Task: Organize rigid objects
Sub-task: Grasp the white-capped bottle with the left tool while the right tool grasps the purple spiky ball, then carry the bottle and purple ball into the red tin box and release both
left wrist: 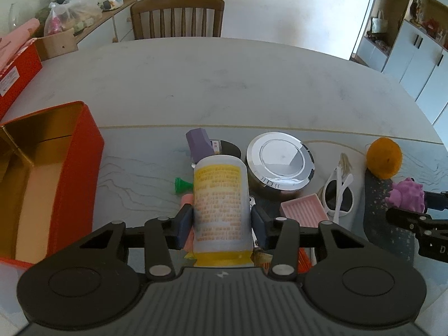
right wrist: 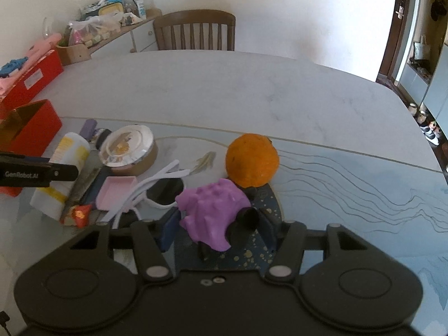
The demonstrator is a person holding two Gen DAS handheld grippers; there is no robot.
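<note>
left gripper (left wrist: 222, 224) clamps the white-and-yellow bottle (left wrist: 219, 196), long axis pointing away along the fingers; open red box (left wrist: 75, 173) lies just left, nearer this hand. right gripper (right wrist: 219, 228) holds the purple spiky toy (right wrist: 210, 210) beside the orange (right wrist: 252, 159).

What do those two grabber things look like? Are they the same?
Yes, they look alike. The left gripper and the right gripper each have a black body with two round discs, silver rivets on black link arms, and dark blue finger pads. The left one has a ribbed grey top with a tiny white logo. White "GenRobot.AI" lettering runs along its side. No cables or sleeves show.
</note>
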